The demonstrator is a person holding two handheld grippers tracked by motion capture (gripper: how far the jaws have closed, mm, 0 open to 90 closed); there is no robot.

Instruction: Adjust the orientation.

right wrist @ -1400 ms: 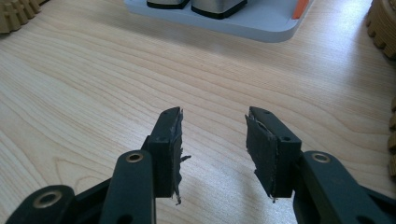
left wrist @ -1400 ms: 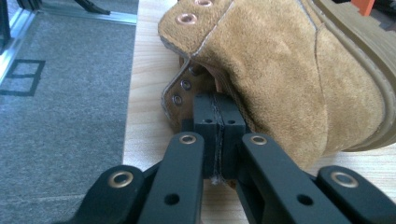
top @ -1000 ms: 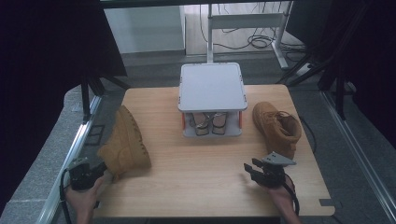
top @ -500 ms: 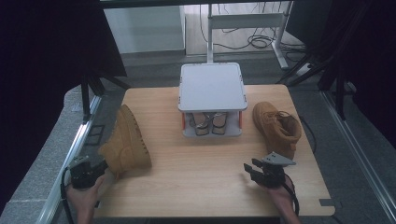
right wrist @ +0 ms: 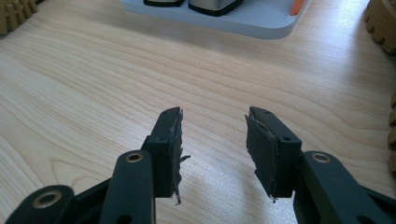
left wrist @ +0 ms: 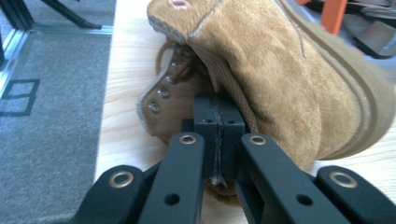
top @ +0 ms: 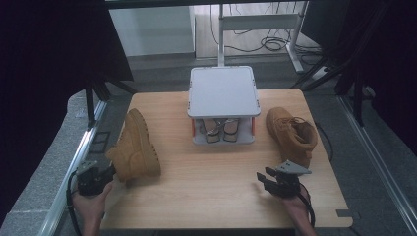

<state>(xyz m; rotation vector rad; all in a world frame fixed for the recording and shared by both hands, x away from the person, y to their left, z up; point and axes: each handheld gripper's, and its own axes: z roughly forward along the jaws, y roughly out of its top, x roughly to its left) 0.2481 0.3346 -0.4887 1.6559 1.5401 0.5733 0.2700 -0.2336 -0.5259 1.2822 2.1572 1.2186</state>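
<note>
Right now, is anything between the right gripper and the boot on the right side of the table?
Nothing visible. The right gripper hangs open over bare table; the right boot stands just beyond it, upright. The shoe rack sits off to the side.

There are no words, numbers, brand names or signs to read in these pictures. The tan boot [left wrist: 261, 70] held by the left gripper [left wrist: 218, 116] has a small stitched patch at the top of its tongue, but it is too blurry to tell if it says anything. The other boot [top: 291, 133] on the table [top: 206, 191] has no label that can be seen. The grey rack [top: 223, 93] has a plain top with nothing written on it. The black jaws of the right gripper [right wrist: 215, 140] have round metal rivets but no letters or marks.
</note>
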